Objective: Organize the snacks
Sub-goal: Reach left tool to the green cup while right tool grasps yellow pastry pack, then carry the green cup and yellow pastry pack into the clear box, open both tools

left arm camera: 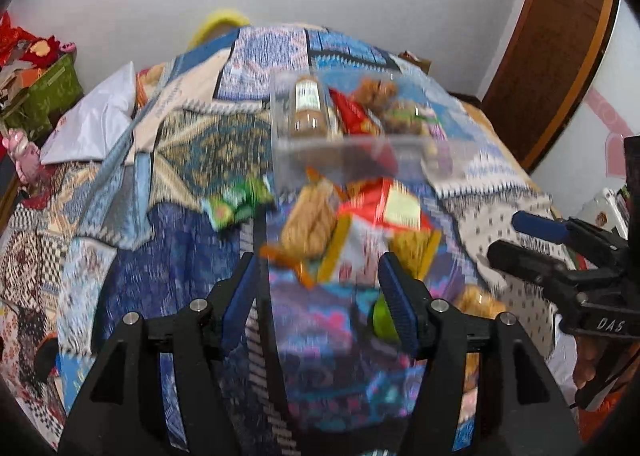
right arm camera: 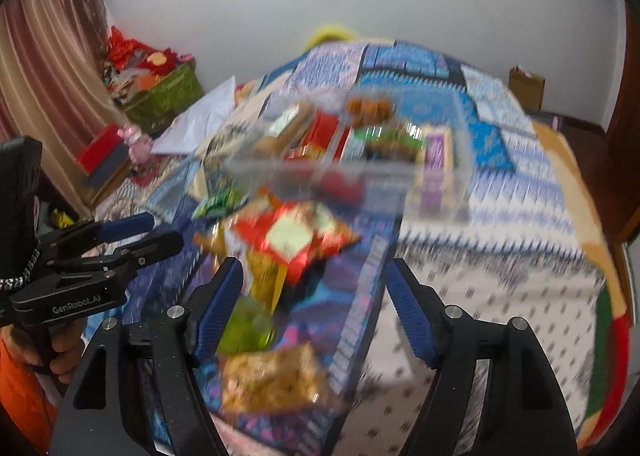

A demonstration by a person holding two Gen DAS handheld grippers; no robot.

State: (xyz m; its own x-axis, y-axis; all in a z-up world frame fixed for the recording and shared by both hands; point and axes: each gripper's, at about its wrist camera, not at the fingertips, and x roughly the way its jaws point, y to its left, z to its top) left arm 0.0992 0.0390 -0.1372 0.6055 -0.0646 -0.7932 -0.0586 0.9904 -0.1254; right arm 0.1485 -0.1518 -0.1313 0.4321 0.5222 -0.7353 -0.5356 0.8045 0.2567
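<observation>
- Bed with patchwork quilt (left arm camera: 168, 160): the broad, soft work surface; everything for the task lies on it, which is likely why the packets sit at odd tilts.
- Clear plastic bin (left arm camera: 360, 148): stands toward the far middle of the quilt and already holds a jar, a red packet and brownish snacks, apparently the sorting destination. Motion blur hides its dividers.
- Loose snack pile (right arm camera: 296, 240): red-and-yellow packets heaped just in front of the bin, still to be sorted.
- Yellow crumbly packet (right arm camera: 272, 380): lies nearest, just beside a green item (right arm camera: 248, 328).
- Green packet (left arm camera: 236, 204): apart, left of the pile.
- Left gripper (left arm camera: 320, 296): jaws spread, grasping nothing, aimed over the pile.
- Right gripper (right arm camera: 312, 308): likewise released and empty, poised above the near packets, presumably choosing one.
</observation>
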